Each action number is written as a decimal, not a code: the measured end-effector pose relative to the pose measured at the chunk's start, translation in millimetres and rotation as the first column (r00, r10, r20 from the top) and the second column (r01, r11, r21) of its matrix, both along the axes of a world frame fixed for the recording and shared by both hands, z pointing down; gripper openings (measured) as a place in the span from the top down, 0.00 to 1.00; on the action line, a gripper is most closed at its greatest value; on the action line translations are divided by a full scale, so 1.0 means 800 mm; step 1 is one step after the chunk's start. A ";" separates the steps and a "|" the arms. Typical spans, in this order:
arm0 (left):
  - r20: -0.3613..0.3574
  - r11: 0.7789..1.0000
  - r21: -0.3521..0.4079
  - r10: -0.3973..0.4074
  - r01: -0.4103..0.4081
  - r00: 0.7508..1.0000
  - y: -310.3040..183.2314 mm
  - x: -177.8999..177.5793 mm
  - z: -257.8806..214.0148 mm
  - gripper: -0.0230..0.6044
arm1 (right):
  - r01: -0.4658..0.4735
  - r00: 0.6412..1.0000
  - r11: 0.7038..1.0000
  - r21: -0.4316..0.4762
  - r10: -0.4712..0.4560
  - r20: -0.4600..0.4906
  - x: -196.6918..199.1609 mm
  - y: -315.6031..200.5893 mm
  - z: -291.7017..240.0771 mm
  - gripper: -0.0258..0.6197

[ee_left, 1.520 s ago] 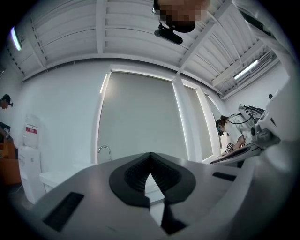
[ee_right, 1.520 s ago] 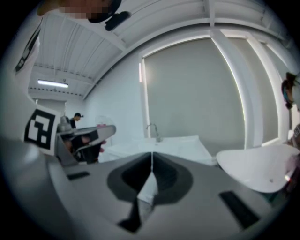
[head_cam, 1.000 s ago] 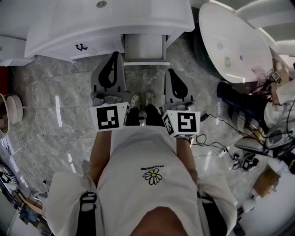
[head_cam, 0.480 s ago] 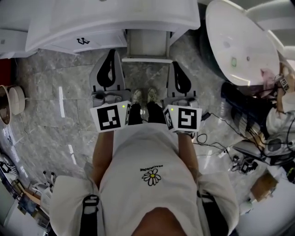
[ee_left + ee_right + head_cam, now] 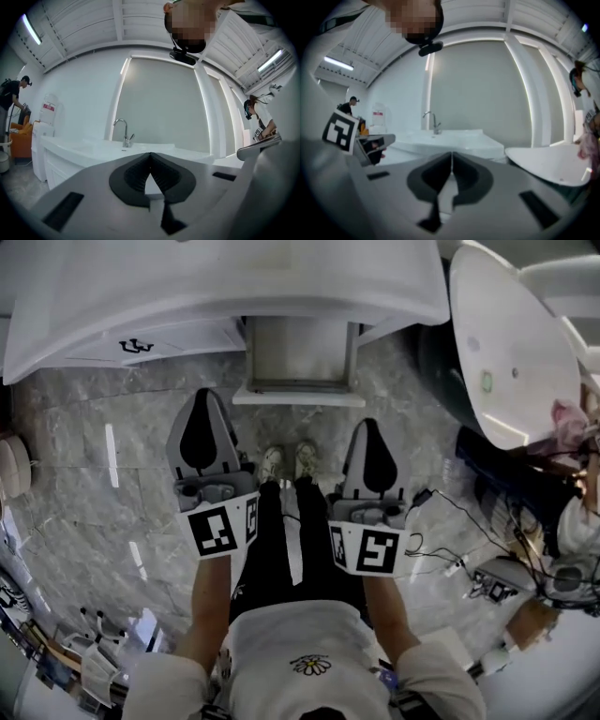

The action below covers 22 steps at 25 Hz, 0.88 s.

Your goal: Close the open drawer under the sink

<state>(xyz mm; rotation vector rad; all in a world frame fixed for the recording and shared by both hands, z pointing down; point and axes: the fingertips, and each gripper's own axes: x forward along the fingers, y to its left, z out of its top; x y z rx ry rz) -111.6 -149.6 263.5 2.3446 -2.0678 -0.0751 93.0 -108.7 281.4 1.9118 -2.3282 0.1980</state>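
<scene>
Open drawer (image 5: pixel 298 357) under sink (image 5: pixel 234 287), shoes (image 5: pixel 286 463) before it, white basin (image 5: pixel 511 362), cables (image 5: pixel 436 545) right

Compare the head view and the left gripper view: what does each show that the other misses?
Head view only: the open white-fronted drawer and the wearer's pale shoes on the floor. Left gripper view only: the curved chrome tap and a bystander in black. Both: the white sink counter and the shut, empty left gripper.
</scene>
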 end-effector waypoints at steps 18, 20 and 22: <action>0.009 0.979 -0.204 0.035 -0.032 0.999 0.037 -0.007 0.250 0.93 | 0.084 0.986 0.971 -0.223 -0.114 -0.121 -0.077 0.039 0.278 0.91; 0.013 0.978 -0.205 0.042 -0.039 0.999 0.036 -0.008 0.248 0.93 | 0.063 0.989 0.968 -0.243 -0.094 -0.117 -0.076 0.044 0.285 0.91; 0.018 0.978 -0.202 0.050 -0.045 0.999 0.035 -0.009 0.246 0.93 | 0.055 0.990 0.966 -0.253 -0.086 -0.113 -0.076 0.045 0.289 0.91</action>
